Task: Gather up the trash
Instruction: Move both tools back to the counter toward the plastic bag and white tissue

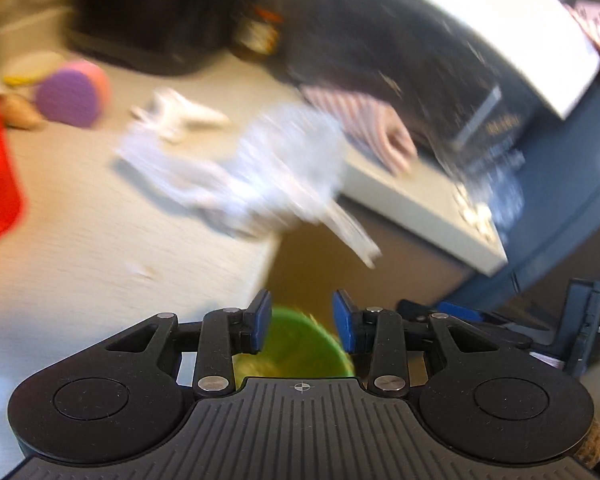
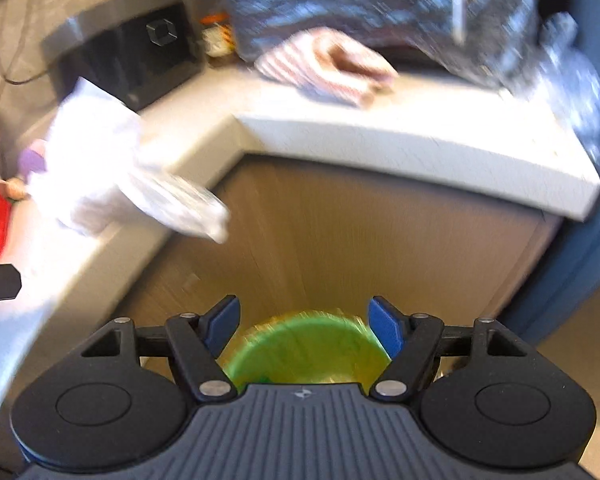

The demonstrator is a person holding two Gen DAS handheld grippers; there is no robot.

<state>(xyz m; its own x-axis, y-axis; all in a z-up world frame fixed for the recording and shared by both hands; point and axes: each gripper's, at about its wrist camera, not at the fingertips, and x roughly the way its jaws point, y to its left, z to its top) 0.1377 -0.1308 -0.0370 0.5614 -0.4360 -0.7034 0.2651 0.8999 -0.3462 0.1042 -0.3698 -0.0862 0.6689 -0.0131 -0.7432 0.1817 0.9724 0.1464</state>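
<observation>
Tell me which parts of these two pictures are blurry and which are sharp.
Left wrist view: the left gripper is crisp, while the crumpled white trash and countertop are motion-smeared. Right wrist view: the right gripper is sharp; the green bin and cabinet front streak, and straight edges bow from fisheye distortion.

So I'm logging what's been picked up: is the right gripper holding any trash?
No, the right gripper is open with nothing between its fingers, above the green bin.

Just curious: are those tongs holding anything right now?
No. Both the left tongs and right tongs are open and empty above the green bin.
</observation>
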